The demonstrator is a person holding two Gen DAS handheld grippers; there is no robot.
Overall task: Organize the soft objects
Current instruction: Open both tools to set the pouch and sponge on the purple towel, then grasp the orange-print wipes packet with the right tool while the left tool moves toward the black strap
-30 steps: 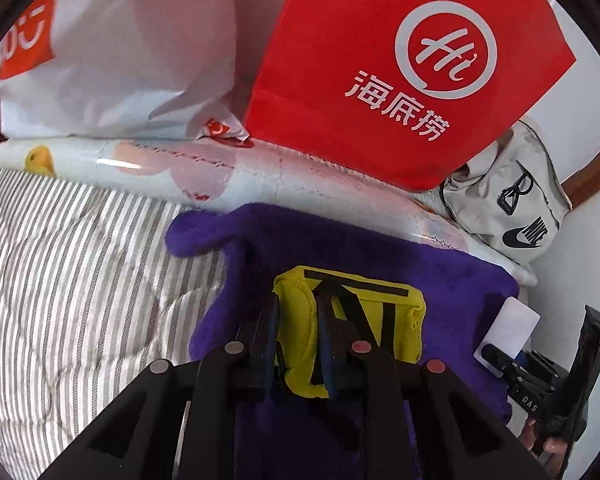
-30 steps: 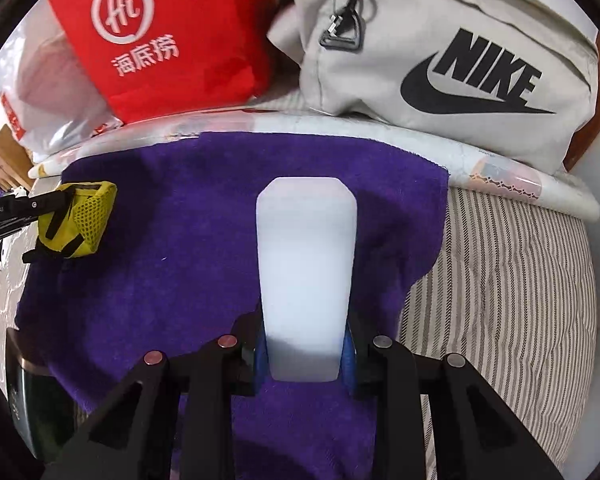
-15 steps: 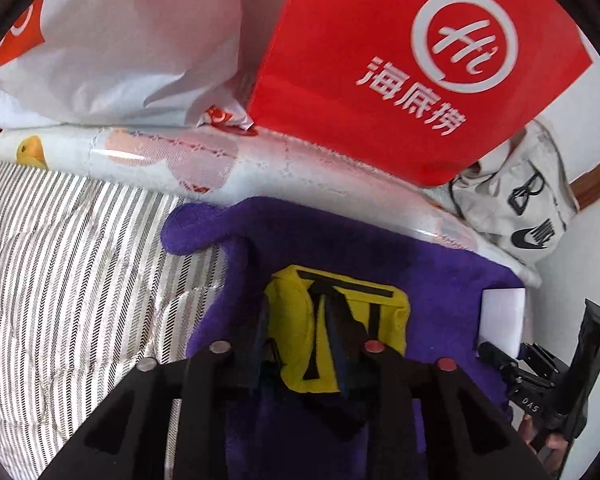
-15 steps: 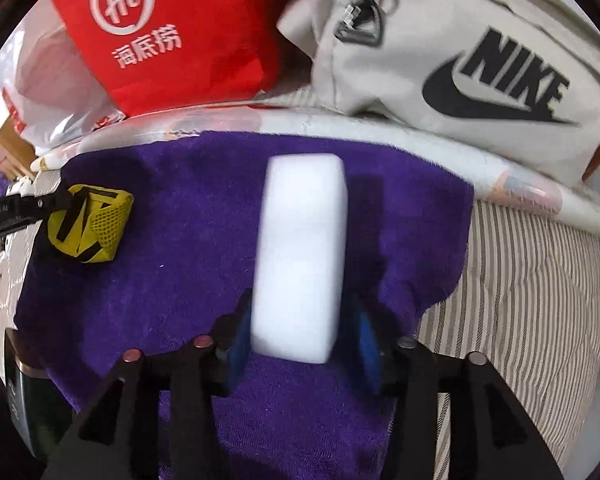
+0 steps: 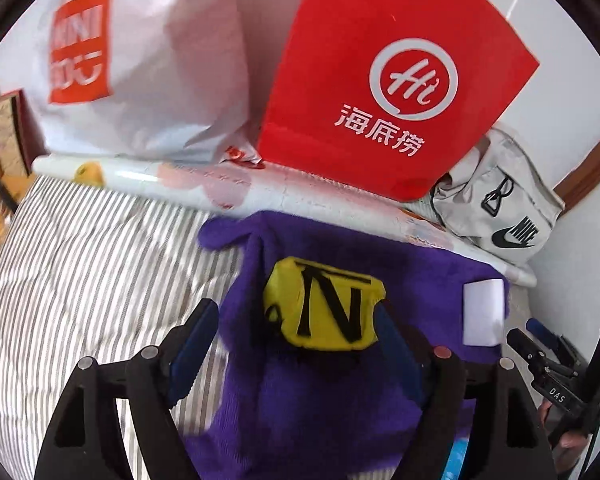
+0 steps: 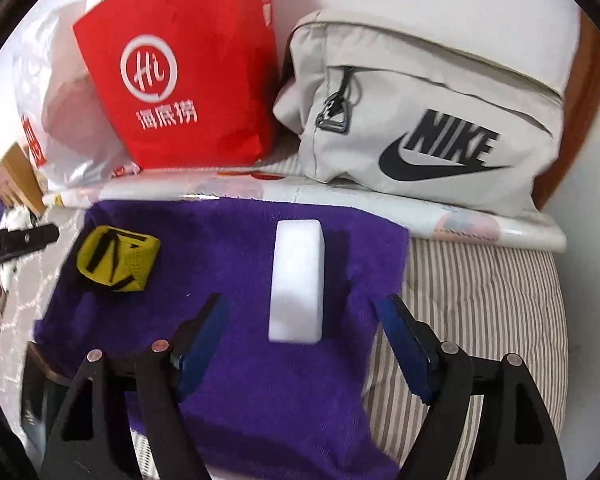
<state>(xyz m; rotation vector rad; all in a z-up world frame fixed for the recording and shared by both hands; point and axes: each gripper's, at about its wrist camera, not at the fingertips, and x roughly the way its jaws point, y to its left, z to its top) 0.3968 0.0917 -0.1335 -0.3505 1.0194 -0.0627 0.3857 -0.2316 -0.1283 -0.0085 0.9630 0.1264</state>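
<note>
A yellow mesh pouch (image 5: 324, 308) with black straps lies on a purple towel (image 5: 300, 400) on the bed. My left gripper (image 5: 300, 328) is open, its jaws wide on either side of the pouch. A white foam block (image 6: 298, 278) lies on the same towel (image 6: 260, 380). My right gripper (image 6: 302, 320) is open, its jaws spread either side of the block's near end. The pouch also shows in the right wrist view (image 6: 114, 258), and the block in the left wrist view (image 5: 483, 312).
A red paper bag (image 5: 388, 80), a white plastic bag (image 5: 140, 60) and a beige Nike bag (image 6: 420, 112) stand at the back behind a rolled mat (image 5: 180, 184). A striped quilt (image 5: 80, 280) covers the bed. A wall is on the right.
Both grippers opened and drew back. The left let go of the yellow pouch and the right let go of the white block; both now lie on the towel.
</note>
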